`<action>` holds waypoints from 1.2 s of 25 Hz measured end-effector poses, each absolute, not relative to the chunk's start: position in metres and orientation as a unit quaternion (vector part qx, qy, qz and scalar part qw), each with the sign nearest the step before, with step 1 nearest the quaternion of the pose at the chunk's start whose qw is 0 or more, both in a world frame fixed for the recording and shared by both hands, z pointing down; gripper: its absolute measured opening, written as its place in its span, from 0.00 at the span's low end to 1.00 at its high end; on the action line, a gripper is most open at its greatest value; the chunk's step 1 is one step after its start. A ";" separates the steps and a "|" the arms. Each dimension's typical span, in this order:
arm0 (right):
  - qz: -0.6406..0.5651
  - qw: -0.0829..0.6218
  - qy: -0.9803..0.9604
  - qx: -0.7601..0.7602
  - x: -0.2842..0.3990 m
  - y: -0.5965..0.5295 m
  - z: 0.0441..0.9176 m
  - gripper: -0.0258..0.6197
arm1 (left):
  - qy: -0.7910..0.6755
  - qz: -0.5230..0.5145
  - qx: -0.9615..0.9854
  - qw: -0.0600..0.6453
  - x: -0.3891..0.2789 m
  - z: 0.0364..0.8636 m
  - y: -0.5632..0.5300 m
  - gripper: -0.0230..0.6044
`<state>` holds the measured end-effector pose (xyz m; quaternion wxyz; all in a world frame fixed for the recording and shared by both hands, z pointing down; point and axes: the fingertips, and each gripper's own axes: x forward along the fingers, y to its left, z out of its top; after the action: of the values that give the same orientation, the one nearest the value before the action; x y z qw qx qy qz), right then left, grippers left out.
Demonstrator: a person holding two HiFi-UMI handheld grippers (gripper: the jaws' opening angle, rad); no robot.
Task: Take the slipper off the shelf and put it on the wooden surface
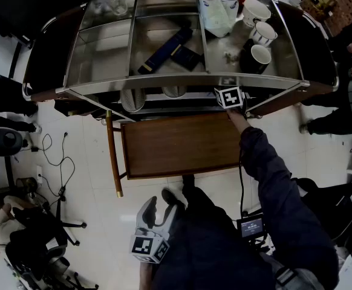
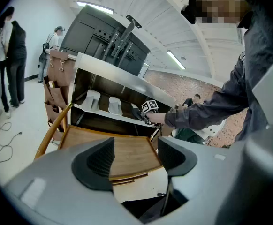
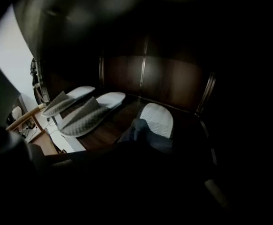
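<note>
Head view first, says the first observer: the right gripper (image 1: 228, 96) reaches in under the glass-topped shelf (image 1: 188, 81) with only its marker cube showing. He judges that the reach for the slipper is the step in hand.

And where is the slipper? asks the second.

In the right gripper view, the first answers, a pale slipper (image 3: 158, 117) with a dark strap lies on the dark shelf board just ahead of the camera. Two more slippers (image 3: 87, 110) lie side by side further left. Nothing is on the wooden tabletop (image 1: 182, 145) yet.

Are the fingers on it?

He cannot tell. That view is too dark to make the fingers out, and the head view hides them beneath the shelf top. The left gripper (image 2: 135, 154) is plain enough: its fingers are spread with nothing between them. It is held low by the person's body, facing the tabletop.

And the next move?

By his judgement, the right fingers must pinch the near slipper firmly by its strap or sole edge, since it looks soft and flat. Then it should be drawn straight back, clear of the shelf's front edge, and lowered onto the tabletop just below. A loose pinch might only push it deeper.
</note>
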<state>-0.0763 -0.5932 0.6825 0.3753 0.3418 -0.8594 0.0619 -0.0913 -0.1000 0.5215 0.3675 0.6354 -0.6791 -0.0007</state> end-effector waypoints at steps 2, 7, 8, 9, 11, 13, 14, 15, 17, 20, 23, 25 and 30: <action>0.051 0.350 -0.883 0.309 -0.071 -0.558 0.663 0.05 | -0.674 -0.003 0.642 0.366 -0.087 0.520 -0.099 0.53; 0.042 0.316 -0.911 0.263 -0.017 -0.438 0.634 0.05 | -0.657 -0.010 0.662 0.360 -0.076 0.522 -0.097 0.50; 0.042 0.319 -0.911 0.258 -0.001 -0.410 0.637 0.05 | -0.655 -0.010 0.665 0.358 -0.074 0.522 -0.094 0.50; 0.043 0.328 -0.909 0.255 0.015 -0.383 0.644 0.05 | -0.654 -0.008 0.668 0.355 -0.073 0.521 -0.091 0.49; 0.053 0.356 -0.898 0.253 0.041 -0.339 0.670 0.05 | -0.655 -0.003 0.671 0.347 -0.072 0.519 -0.082 0.47; 0.076 0.391 -0.880 0.258 0.061 -0.313 0.711 0.05 | -0.654 0.004 0.675 0.342 -0.069 0.516 -0.070 0.45; 0.088 0.412 -0.869 0.261 0.069 -0.306 0.733 0.05 | -0.653 0.007 0.677 0.339 -0.067 0.514 -0.064 0.45; 0.102 0.434 -0.856 0.263 0.075 -0.301 0.756 0.05 | -0.653 0.012 0.678 0.336 -0.066 0.513 -0.057 0.44; 0.128 0.481 -0.827 0.262 0.086 -0.292 0.797 0.07 | -0.654 0.019 0.679 0.332 -0.064 0.512 -0.038 0.43; 0.140 0.516 -0.805 0.258 0.089 -0.283 0.821 0.12 | -0.653 0.026 0.682 0.328 -0.060 0.519 -0.006 0.43; 0.157 0.496 -0.804 0.290 0.088 -0.274 0.793 0.13 | -0.658 0.021 0.681 0.321 -0.067 0.517 0.015 0.43; 0.137 0.456 -0.828 0.296 0.079 -0.264 0.758 0.13 | -0.663 0.013 0.681 0.310 -0.073 0.516 0.023 0.43; 0.098 0.361 -0.885 0.278 0.072 -0.195 0.662 0.04 | -0.674 -0.004 0.683 0.282 -0.084 0.509 0.044 0.40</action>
<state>0.0723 -0.1950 0.6623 0.3607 0.2781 -0.8849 0.0978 -0.0845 0.0436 0.5092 0.2821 0.6828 -0.6739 -0.0039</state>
